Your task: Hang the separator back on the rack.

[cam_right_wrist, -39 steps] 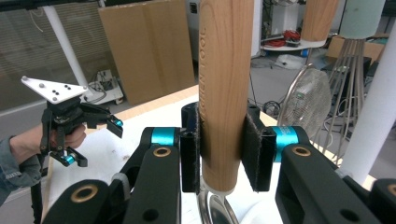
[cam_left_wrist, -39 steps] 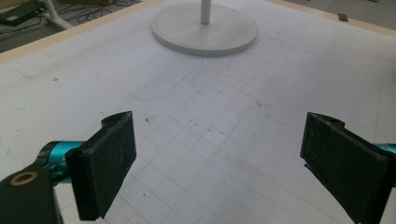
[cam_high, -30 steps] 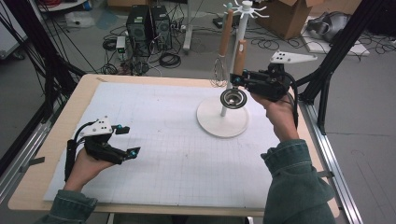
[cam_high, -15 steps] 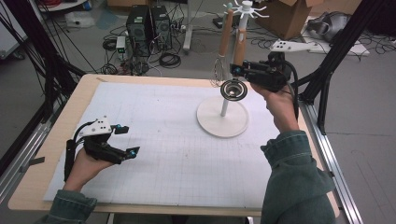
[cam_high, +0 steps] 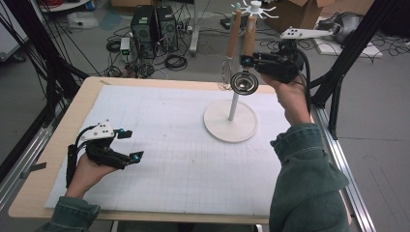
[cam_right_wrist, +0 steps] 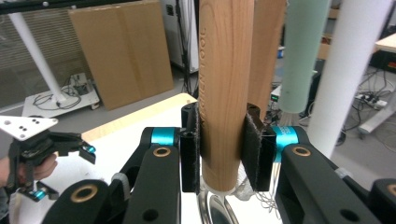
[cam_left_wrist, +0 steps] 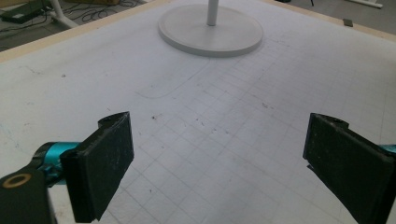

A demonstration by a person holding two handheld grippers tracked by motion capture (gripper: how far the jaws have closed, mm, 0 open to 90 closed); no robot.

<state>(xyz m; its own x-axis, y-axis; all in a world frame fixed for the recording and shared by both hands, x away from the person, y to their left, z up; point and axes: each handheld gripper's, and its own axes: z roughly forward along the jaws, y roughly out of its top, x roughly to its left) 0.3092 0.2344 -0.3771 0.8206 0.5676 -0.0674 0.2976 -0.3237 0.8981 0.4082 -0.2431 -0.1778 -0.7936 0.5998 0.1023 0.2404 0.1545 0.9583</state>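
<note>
A white rack (cam_high: 233, 104) with a round base (cam_high: 229, 130) and hooks on top (cam_high: 251, 7) stands at the table's back right. My right gripper (cam_high: 245, 60) is shut on the wooden handle (cam_high: 250, 29) of a utensil with a round metal head (cam_high: 243, 83), held upright beside the pole. In the right gripper view the handle (cam_right_wrist: 226, 84) is clamped between the pads (cam_right_wrist: 189, 149). A wooden-handled whisk (cam_high: 226, 72) hangs next to it. My left gripper (cam_high: 129, 144) rests at the table's left, open; its jaws stand wide with nothing between them (cam_left_wrist: 219, 163).
A white gridded mat (cam_high: 169, 145) covers the wooden table (cam_high: 29, 193). Computer towers (cam_high: 152, 21), cables and cardboard boxes lie on the floor behind. Black frame legs (cam_high: 338, 82) stand right of the table. A pale green cylinder (cam_right_wrist: 303, 51) hangs behind the handles.
My right gripper has raised the utensil up along the rack's pole, toward the hooks. The left gripper has stayed in place.
</note>
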